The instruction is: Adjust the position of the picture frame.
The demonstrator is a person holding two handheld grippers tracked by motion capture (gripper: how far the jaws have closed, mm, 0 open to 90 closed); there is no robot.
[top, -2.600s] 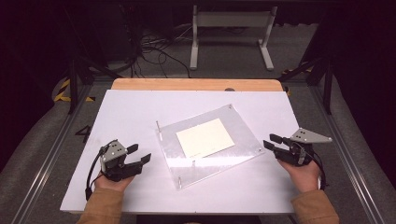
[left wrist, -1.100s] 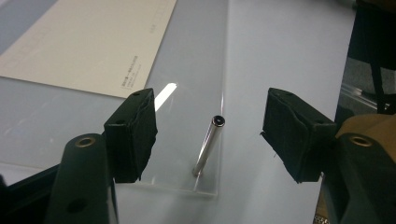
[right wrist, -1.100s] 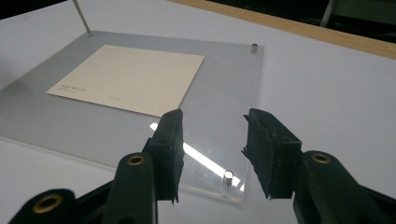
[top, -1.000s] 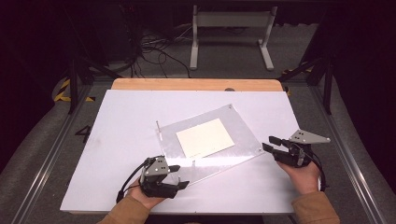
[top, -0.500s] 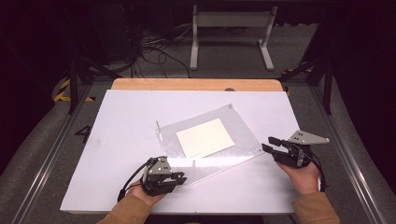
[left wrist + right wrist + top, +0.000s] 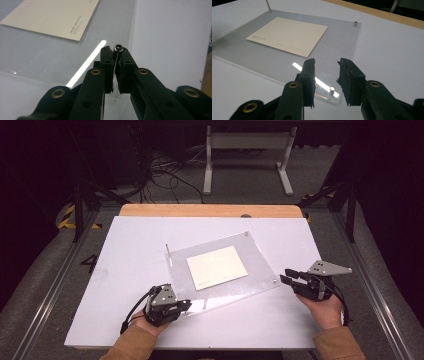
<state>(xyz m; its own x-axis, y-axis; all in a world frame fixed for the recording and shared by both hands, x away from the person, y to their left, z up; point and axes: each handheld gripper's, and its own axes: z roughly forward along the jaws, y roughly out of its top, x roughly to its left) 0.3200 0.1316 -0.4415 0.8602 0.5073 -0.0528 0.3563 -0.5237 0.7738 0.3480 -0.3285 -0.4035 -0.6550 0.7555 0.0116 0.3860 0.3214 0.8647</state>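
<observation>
Now left gripper point(image 6: 115, 53) clamps acrylic panel's point(image 6: 260, 265) near-corner pin point(image 6: 117, 48).

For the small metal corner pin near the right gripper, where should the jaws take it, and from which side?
Grip the small metal corner pin by its upright shaft, coming from the table's right edge. It stands vertically at the clear acrylic plate's corner, right between the open right gripper's jaws.

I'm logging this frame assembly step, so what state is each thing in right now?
Left gripper: shut on a metal pin at the near corner of the clear panel.
Right gripper: open, over a corner peg.
Clear panel: flat on the table.
Cream card: flat on the panel.
Far pin: upright.
</observation>
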